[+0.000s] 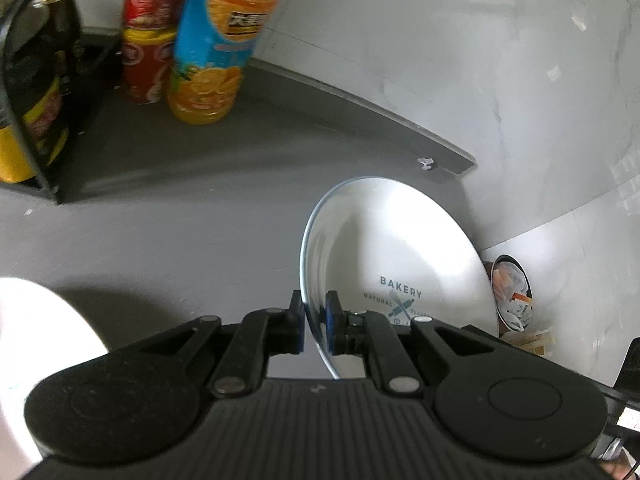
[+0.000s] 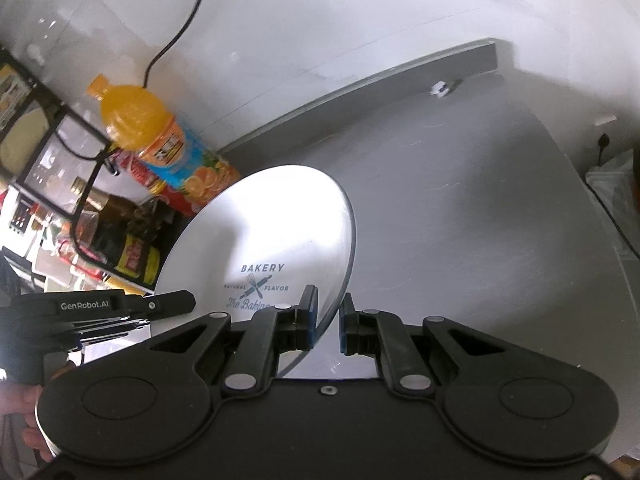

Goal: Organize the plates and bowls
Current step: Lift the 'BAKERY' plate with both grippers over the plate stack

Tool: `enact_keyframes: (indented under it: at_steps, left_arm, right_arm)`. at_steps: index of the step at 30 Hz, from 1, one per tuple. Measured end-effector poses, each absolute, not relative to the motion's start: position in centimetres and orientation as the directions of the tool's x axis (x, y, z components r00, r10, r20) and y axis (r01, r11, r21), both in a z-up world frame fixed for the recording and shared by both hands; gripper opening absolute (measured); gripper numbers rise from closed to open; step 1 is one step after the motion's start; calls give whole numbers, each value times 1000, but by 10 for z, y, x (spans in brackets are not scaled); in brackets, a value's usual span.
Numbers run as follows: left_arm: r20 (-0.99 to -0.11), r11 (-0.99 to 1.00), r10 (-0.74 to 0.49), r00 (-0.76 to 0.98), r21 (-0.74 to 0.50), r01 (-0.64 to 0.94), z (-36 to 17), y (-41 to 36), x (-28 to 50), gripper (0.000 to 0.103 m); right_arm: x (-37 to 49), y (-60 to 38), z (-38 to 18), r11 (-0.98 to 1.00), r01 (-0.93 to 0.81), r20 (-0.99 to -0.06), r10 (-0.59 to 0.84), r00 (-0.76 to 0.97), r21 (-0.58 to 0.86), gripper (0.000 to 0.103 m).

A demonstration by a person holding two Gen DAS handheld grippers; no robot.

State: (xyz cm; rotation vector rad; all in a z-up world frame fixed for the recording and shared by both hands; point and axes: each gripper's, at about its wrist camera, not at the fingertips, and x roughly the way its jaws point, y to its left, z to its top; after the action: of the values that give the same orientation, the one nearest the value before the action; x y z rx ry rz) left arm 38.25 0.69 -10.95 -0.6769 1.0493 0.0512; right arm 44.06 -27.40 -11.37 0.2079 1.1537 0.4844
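Both claws on one white plate, held on edge above the grey counter

Left gripper [image 1: 315, 322]: pads pinch the plate [image 1: 400, 256] rim, one pad on each face, plate tilted up off the counter [image 1: 180, 220]; printed side reads "BAKERY / NATURAL FLAVOR". Right gripper [image 2: 328, 320]: plate [image 2: 260, 232] rim sits between its fingers, left pad against the printed face, right pad with a narrow gap, so cannot tell whether it truly grips. Left gripper's body shows at lower left of the right wrist view, at the plate's opposite edge. Orange juice bottle [image 1: 216, 40] and red can [image 1: 144, 64] stand at the back by the wall, beside a black wire rack [image 1: 24, 92] with dark bottles. White rounded object [image 1: 36, 328] at left edge, blurred, unidentified
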Motion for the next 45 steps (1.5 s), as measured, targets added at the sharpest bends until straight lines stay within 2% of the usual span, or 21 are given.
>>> enact_keyframes:
  at_steps: [23, 28, 45]
  left_arm:
    - [-827, 726, -205, 524, -487, -485, -122, 69, 275, 8]
    - [-830, 715, -215, 515, -492, -496, -130, 93, 256, 9]
    - [-830, 732, -324, 455, -525, -435, -159, 135, 223, 9]
  right_arm:
    - [380, -202, -120, 822, -378, -831, 520, 195, 426, 11]
    - [369, -174, -121, 816, -420, -846, 503, 178, 397, 11]
    - [328, -133, -136, 879, -354, -895, 404, 191, 321, 11]
